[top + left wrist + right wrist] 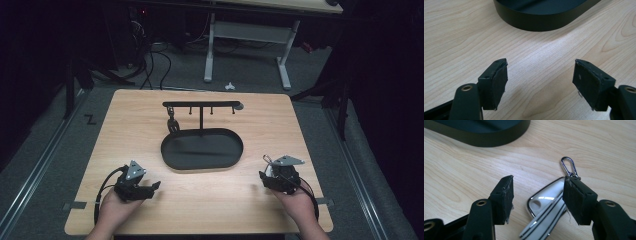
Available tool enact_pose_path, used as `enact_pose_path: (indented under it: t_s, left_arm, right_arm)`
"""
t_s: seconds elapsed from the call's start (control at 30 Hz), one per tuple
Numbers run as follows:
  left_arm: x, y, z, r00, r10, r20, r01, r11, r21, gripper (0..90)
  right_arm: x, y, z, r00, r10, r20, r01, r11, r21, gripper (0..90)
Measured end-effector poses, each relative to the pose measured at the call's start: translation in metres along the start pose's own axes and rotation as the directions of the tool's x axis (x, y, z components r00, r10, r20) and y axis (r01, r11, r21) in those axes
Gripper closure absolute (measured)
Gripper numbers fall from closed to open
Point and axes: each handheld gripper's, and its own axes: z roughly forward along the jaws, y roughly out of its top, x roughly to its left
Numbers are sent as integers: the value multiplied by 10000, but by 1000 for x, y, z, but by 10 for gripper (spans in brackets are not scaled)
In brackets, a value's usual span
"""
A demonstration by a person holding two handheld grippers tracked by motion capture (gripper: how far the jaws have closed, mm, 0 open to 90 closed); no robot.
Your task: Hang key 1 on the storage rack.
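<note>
Your right claw [537,197]: wide, astride key fob [546,212] near table's [150,210] right edge | left claw [540,82]: wide, holding nothing.

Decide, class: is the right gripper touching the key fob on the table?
Cannot tell. In the right gripper view the open right gripper straddles the key fob; one pad overlaps its edge, so neither contact nor a gap shows plainly.
</note>
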Motion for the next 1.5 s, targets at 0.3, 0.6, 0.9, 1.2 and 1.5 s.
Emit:
enact_pose_path:
  t_s: [0.3,0.6,0.9,1.2,1.5]
  left_arm:
    - [1,-1,1,9999,-50,108,50,10000,54,288]
    - [1,-1,2,9999,-48,151,46,9998,169,289]
    - [2,-1,3,9997,-108,198,104,9997,224,291]
    - [2,-1,3,9998,-112,182,107,9996,270,296]
    - [1,-2,2,9999,-39,119,35,9995,310,299]
  right_arm:
    - [-16,11,10,9987,-320,-398,360,9939,1038,413]
    - [-32,33,29,9964,55,-849,146,9721,2343,392]
    - [-38,52,45,9954,-366,-891,637,9439,3240,393]
    - [-45,75,64,9961,-597,-652,821,8975,4333,493]
    - [-50,83,81,9961,-668,-577,866,8669,4910,606]
